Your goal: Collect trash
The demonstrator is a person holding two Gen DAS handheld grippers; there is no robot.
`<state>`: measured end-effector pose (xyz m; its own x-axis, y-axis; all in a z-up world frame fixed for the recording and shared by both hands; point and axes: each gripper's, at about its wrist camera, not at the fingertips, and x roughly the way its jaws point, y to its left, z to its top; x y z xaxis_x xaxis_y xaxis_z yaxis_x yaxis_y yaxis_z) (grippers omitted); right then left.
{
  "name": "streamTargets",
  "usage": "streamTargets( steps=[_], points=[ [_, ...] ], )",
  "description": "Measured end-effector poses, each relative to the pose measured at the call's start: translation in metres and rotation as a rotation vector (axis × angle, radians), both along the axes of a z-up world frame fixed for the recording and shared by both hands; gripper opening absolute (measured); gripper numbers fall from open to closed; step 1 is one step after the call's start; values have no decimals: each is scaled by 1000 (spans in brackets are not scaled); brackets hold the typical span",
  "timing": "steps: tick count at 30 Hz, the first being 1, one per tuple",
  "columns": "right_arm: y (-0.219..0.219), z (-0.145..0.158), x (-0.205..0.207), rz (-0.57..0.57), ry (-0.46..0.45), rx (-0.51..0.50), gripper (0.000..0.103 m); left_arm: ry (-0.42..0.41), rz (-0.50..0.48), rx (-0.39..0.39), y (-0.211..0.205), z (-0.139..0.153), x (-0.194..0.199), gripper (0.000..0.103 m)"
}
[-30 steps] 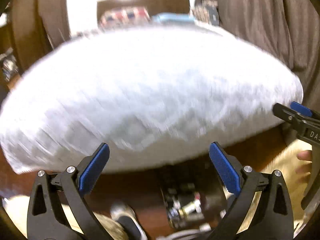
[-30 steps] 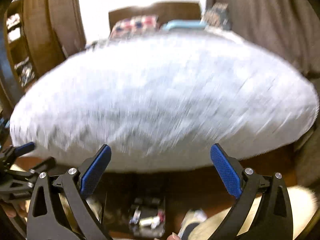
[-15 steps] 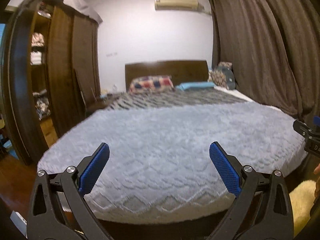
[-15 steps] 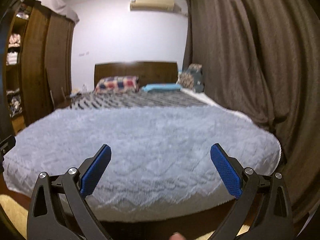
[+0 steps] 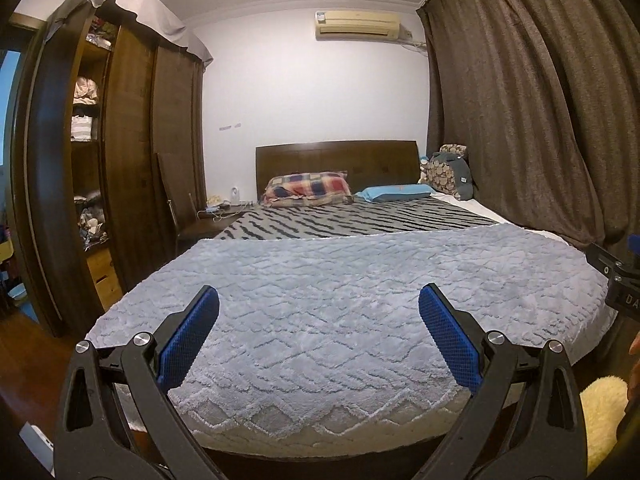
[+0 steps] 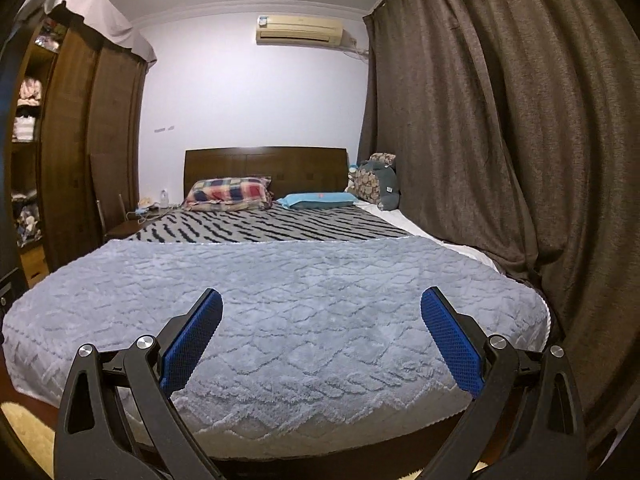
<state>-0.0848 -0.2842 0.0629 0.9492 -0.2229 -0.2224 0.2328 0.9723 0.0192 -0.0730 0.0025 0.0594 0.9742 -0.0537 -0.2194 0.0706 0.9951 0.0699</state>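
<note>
Left gripper (image 5: 319, 312) and right gripper (image 6: 322, 314) hover over the bed (image 6: 280, 280), fingers spread wide, grasping nothing.

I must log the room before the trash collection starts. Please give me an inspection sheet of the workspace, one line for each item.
Surface: grey fluffy blanket covers the near part of the bed, a striped cover lies behind it; no loose things seen on either.
Job's things: nothing seen; no trash, no bin or bag in view.
Clutter: plaid pillow, blue pillow, plush toy at the headboard; small things on the nightstand, too small to name.
Grippers: left gripper and right gripper are both open and empty, above the bed's foot.
Cables: thin cords on the nightstand.
Surroundings: wardrobe left, curtain right, air conditioner on the wall.
</note>
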Motion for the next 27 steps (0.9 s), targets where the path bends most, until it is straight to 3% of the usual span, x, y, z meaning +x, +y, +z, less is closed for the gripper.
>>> streamTargets(
  steps=[27],
  points=[
    [2, 3, -2, 13, 1, 17, 100, 1, 3, -5, 2, 0, -5, 95]
  ],
)
